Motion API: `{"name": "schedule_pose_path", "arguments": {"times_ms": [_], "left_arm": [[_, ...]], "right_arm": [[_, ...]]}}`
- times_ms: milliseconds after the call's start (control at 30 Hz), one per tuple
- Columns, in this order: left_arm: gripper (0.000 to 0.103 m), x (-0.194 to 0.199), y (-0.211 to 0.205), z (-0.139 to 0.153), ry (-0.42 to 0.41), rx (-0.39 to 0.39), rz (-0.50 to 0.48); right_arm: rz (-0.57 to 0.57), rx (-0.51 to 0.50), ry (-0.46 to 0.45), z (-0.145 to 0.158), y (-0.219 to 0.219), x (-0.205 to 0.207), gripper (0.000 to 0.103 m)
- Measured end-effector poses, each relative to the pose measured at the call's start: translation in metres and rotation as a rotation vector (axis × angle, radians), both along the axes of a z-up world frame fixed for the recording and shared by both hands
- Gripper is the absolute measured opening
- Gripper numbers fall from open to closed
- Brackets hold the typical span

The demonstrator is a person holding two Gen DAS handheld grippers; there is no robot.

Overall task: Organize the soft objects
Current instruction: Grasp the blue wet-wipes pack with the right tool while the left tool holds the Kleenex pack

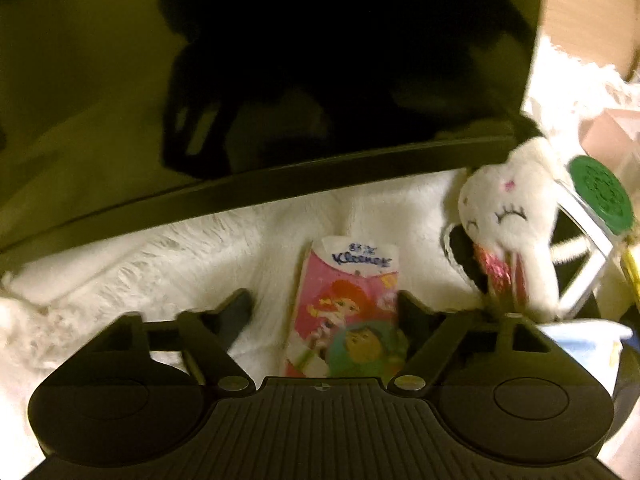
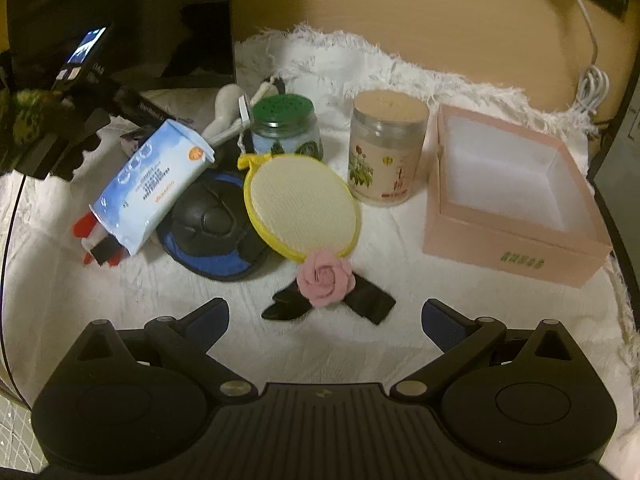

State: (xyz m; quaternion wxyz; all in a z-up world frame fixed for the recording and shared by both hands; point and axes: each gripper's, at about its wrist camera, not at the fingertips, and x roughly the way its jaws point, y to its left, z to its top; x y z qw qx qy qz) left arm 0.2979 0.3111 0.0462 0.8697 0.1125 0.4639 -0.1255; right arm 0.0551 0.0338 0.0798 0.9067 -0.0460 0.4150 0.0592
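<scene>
Tissue pack lying loose between spread left tongs.

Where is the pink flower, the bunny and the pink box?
Pink felt rose (image 2: 325, 278), right wrist view, on its petals.
White plush bunny (image 1: 504, 208), left wrist view, on its face.
Pink cardboard box (image 2: 516, 250), right wrist view, on its front wall.

Ahead of my right gripper a shaggy white fleece cover spreads over the work surface, its fringed edge ragged against a pale tan wooden panel at the back. Far ahead to my right, a white cable drops down that panel into a loose coil. To my left stands a glossy black flat screen. From my left gripper the same dark screen fills the space ahead, reflecting dim shapes. The light is warm and yellowish.
</scene>
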Motion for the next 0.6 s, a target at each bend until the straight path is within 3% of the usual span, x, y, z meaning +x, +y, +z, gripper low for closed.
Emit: {"name": "schedule_pose_path", "arguments": {"times_ms": [100,333,500,600], "left_arm": [[0.049,-0.027,0.016,0.017,-0.058,-0.033,0.011],[0.048,-0.12,0.079,0.055,-0.225,-0.216,0.201],[0.048,-0.192,0.116,0.05,-0.26,-0.429,0.416],[0.048,-0.227,0.126,0.041,-0.249,-0.511,0.497]], "right_arm": [[0.018,-0.008,-0.048,0.011,0.009,0.003,0.103],[0.131,0.034,-0.174,0.03,0.055,0.025,0.103],[0.172,0.118,-0.15,0.013,0.108,0.064,0.103],[0.09,0.159,-0.116,-0.002,0.128,0.09,0.103]]}}
